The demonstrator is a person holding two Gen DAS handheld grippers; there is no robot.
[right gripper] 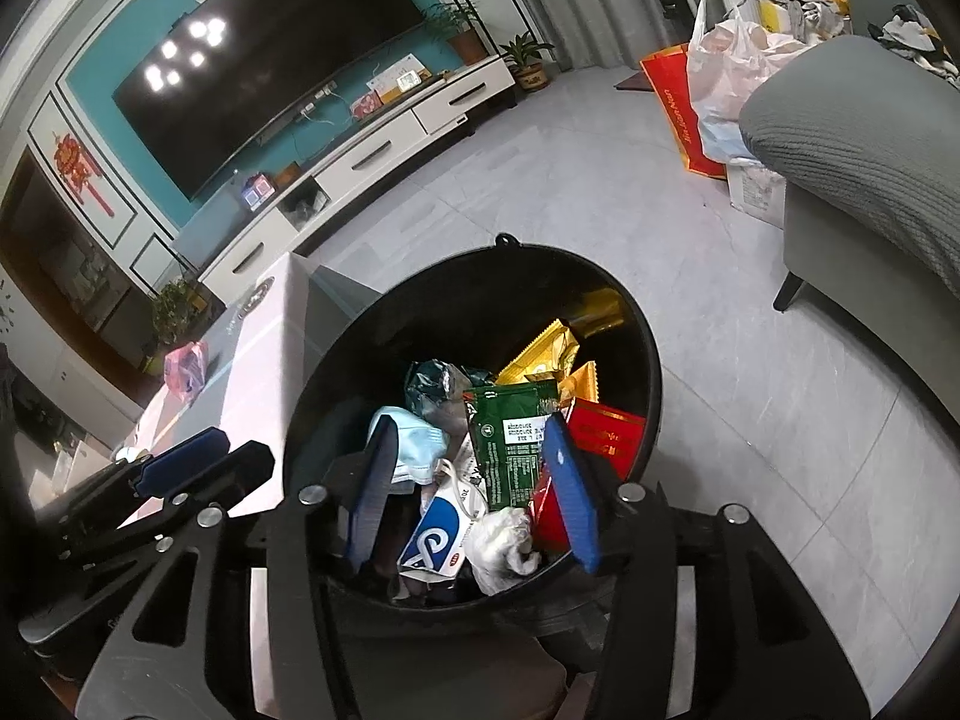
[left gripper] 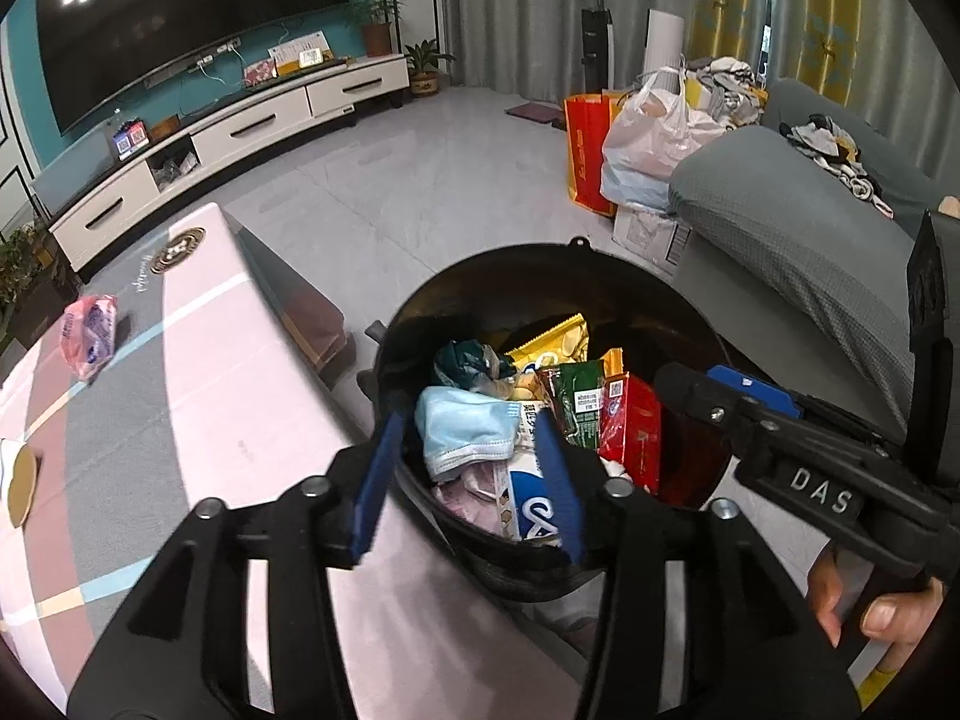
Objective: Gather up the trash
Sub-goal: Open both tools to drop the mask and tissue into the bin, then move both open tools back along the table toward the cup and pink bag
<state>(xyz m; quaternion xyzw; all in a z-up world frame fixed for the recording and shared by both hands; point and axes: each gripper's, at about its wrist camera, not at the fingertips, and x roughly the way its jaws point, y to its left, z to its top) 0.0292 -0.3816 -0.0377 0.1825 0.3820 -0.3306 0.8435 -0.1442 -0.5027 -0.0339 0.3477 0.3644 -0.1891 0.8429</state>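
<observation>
Now hovering over black bin point(left gripper: 420, 312), both grippers' fingers apart, gripping nothing: left gripper point(left gripper: 471, 483), right gripper point(right gripper: 474, 495). Remaining trash: pink packet point(left gripper: 89, 336) lying on tabletop point(left gripper: 252, 396), well left of bin. Advising swinging left gripper there, closing across packet's narrow width.

Left black two-finger gripper with blue pads point(left gripper: 471, 480) is hanging open, empty; right black blue-padded gripper point(right gripper: 474, 489) is likewise gaping, tilted downward.

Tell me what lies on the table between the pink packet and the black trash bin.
Only bare pink-and-grey tablecloth separates the crinkled pink plastic packet from the round black trash bin, clearest in the left wrist view.
</observation>
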